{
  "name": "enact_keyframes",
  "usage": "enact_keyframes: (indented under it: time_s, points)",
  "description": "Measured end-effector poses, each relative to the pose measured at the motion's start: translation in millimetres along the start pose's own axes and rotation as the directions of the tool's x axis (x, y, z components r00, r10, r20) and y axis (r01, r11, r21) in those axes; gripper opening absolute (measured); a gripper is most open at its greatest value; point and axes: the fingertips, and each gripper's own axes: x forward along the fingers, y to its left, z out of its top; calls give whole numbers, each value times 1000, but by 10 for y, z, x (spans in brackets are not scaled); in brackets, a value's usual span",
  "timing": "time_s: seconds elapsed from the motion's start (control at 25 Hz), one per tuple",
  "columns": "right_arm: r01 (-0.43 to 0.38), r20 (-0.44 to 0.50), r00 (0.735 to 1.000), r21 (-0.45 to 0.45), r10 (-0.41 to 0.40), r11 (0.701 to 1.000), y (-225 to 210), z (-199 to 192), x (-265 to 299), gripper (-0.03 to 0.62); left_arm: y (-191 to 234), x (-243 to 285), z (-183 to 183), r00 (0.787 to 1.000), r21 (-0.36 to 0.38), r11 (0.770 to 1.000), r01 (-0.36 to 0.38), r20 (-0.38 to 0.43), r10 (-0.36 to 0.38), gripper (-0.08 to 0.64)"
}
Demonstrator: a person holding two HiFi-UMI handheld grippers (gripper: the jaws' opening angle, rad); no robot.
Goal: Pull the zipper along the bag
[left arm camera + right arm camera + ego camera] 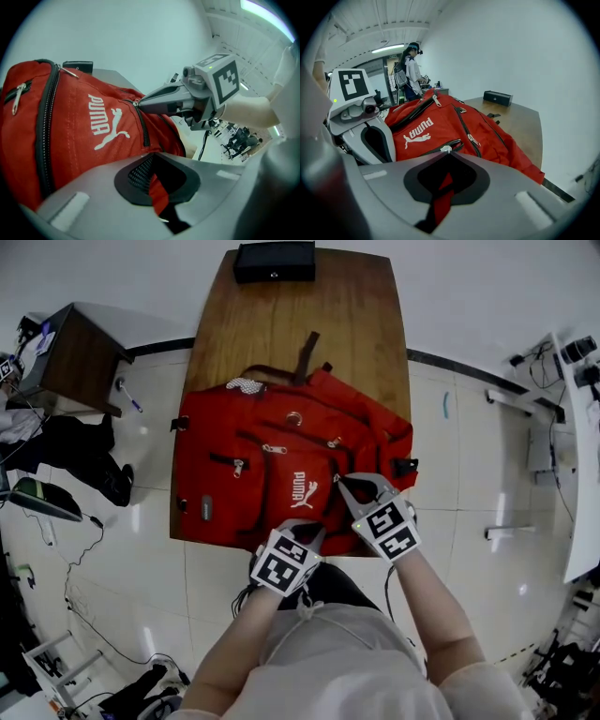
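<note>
A red backpack (281, 465) with a white logo lies flat on the wooden table (309, 306). My right gripper (340, 481) is shut, its tips pinching the small silver zipper pull (446, 149) at the end of a black zipper (143, 127) beside the logo. From the left gripper view the right gripper (137, 103) meets that zipper's top end. My left gripper (304, 527) is at the bag's near edge, shut on a fold of the red fabric (158, 192). The backpack (454, 119) has several other zippers further up.
A black box (274, 261) sits at the table's far end. A dark side table (70, 357) stands on the floor to the left. The bag's near edge overhangs the table's front. A person (411, 70) stands in the background of the right gripper view.
</note>
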Motion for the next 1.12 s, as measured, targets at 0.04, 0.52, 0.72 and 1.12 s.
enact_keyframes:
  time_s: [0.04,0.52,0.72,1.12]
  points:
    - [4,-2,1000,2,-4,1000,-35,12,22,9,2,0,-4,1000,-9,1000,11,0,-11,6]
    - [37,-29,999,61,-36,997,-339,91,269,11,-33,-24,29,994,-65,992,107,-6,-107,6]
    - [-3,-37,999,116,7,993,-326,57,347,11,-41,-10,30,993,-51,992,114,-11,-115,6]
    - [-74,31,997,271,68,960,-234,-68,324,39,-59,-34,4,992,-28,992,124,14,-124,6]
